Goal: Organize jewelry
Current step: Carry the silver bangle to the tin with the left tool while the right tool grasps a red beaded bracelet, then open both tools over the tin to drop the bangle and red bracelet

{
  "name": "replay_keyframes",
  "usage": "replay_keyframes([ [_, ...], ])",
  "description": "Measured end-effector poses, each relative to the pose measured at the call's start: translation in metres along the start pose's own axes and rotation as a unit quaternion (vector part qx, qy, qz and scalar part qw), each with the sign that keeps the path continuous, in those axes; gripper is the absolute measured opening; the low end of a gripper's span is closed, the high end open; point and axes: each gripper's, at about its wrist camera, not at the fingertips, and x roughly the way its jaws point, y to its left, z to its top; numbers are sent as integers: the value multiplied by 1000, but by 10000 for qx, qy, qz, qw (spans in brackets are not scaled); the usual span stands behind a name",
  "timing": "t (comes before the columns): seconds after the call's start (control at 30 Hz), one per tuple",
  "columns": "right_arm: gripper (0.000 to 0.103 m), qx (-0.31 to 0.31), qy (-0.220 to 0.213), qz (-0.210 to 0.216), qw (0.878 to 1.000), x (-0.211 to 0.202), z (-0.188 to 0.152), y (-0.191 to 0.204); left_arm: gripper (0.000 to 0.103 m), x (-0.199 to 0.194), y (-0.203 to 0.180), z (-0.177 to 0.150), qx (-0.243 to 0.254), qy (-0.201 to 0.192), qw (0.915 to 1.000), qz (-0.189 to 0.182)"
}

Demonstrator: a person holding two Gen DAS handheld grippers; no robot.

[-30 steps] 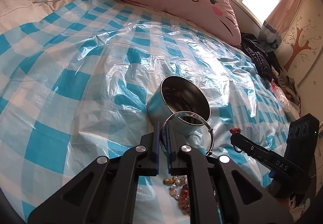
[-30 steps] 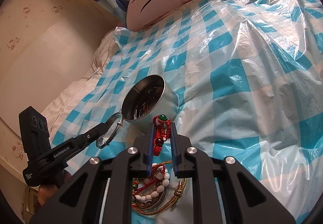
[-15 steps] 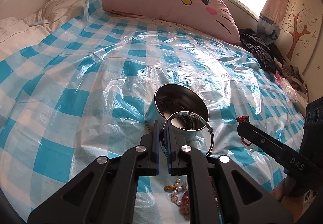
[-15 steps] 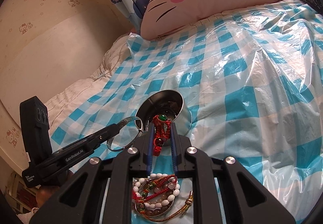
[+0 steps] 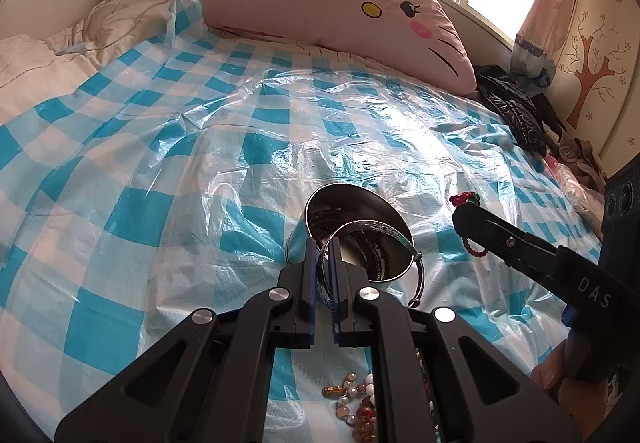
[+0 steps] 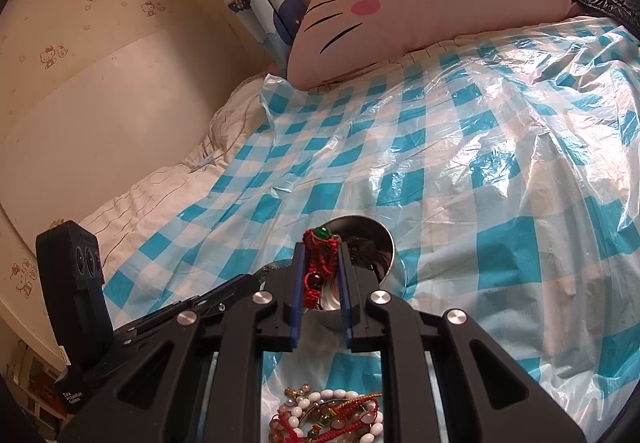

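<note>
Bed-sized stuff first: the whole mattress was under a crinkly clear plastic sheet (image 5: 224,147) printed with blue and white checks, glossy and wrinkled all over, with a big pink cat-face pillow (image 5: 340,7) at the far end. On that sheet stood a round steel tin (image 5: 356,239), shiny, open at the top, already with some dark jewelry inside. Key thing for the drop was that the tin sat directly ahead of and below both tools, its mouth tilted toward them. The left gripper (image 5: 323,263) looked the nearer one, since its tips were right at the tin's near rim, jaws pinched almost fully together on a thin silver bangle (image 5: 376,239). That hard metal hoop hung out over the tin's opening, lying roughly flat. The right gripper (image 6: 322,271) came in from the side, also nearly closed, clamped on a red woven cord bracelet (image 6: 320,263) with a green bead on top and a dark bead lower down; the soft, knotty cord ran lengthwise between the jaws and reached the tin's edge in its own view. Nearer the person, a loose pile of beaded bracelets (image 6: 332,419), white, red and amber, small and round, waited on the sheet.
</note>
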Motion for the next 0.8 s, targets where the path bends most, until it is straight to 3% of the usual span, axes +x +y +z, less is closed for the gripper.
replay_keyframes([
  [0.5,16,-102,68,-123,9998,17,6,-5,5,29,-15,24,111,4,9999,12],
  [0.8,17,-321,320,-298,9985,47,10,-5,6,55,-17,30,46,257,9996,64],
])
